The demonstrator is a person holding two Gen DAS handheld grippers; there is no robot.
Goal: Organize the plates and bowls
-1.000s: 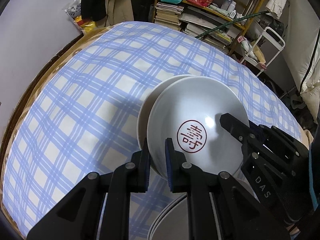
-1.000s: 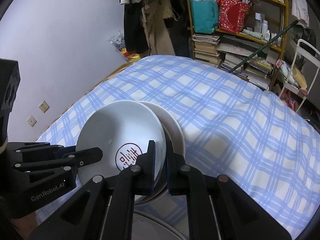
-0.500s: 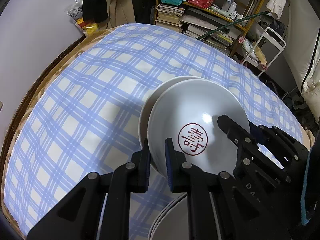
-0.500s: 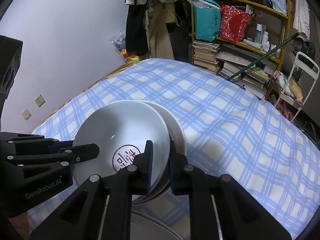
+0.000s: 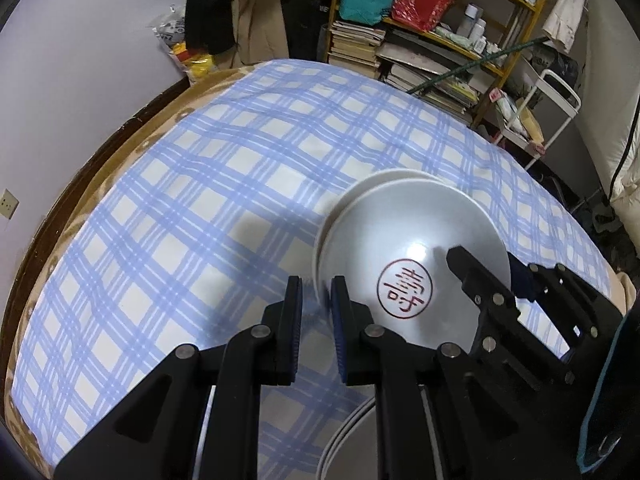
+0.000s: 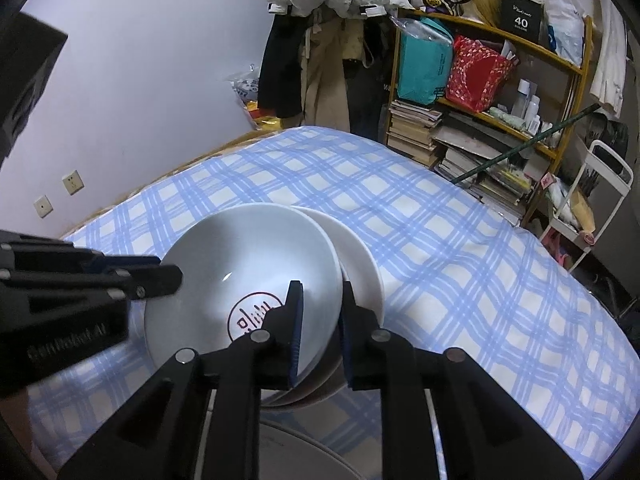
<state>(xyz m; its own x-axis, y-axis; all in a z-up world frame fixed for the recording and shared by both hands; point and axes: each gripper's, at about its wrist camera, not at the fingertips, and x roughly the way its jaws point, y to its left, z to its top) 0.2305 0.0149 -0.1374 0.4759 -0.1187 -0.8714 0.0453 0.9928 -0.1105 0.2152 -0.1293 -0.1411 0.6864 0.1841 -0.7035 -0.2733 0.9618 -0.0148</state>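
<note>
A white bowl with a red seal point(image 5: 400, 240) point(image 6: 248, 256) sits nested in a second white bowl point(image 5: 396, 175) point(image 6: 360, 264) on the blue checked tablecloth point(image 5: 200, 220). My left gripper point(image 5: 316, 300) stands narrowly open at the stack's left rim. Only its tips reach the rim, and a strip of cloth shows beside one pad. My right gripper point(image 6: 320, 312) straddles the opposite rim with one finger inside the bowl. Its jaws are opening, and the pads stand off the rim. A large pale plate point(image 5: 348, 432) point(image 6: 320, 452) lies just in front of the stack.
The round table's wooden edge point(image 5: 100, 168) runs along the wall on the left. Behind the table stand a cluttered bookshelf point(image 6: 460, 140), hanging clothes point(image 6: 320, 40) and a white cart point(image 6: 592, 208).
The right gripper's jaws have spread away from the bowl's rim. In the left wrist view the rim has slid from deep between the fingers out to their tips.
</note>
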